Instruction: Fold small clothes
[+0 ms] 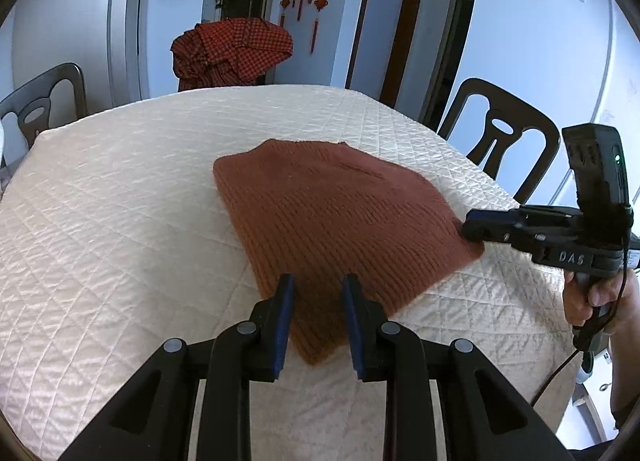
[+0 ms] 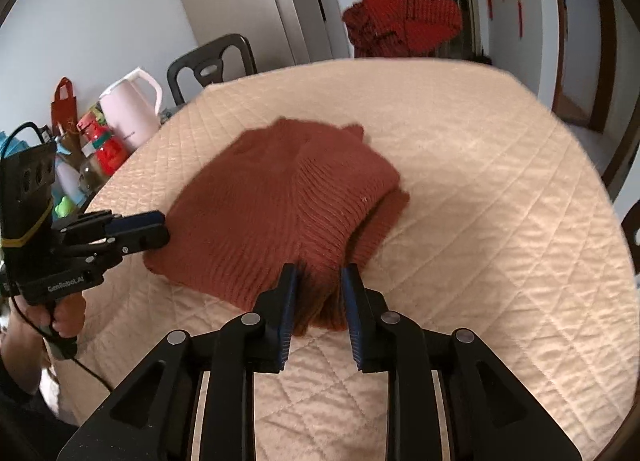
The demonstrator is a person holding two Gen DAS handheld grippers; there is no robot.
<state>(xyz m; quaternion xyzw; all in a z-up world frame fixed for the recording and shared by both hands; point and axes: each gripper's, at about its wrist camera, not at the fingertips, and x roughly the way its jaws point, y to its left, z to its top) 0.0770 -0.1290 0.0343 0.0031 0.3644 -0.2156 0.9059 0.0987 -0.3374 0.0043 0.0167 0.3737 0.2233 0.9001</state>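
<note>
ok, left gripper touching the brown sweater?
Cannot tell. Left wrist view: the sweater corner sits inside the left gripper, but shadow hides any gap. Right wrist view: its tip meets the sweater edge, contact unclear.

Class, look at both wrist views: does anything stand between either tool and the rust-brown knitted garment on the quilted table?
Nothing visible does. The left tool already has a near corner of the knitted garment between its fingers, and the right tool has the other near edge between its own. The quilted table around the garment shows no other object.
</note>
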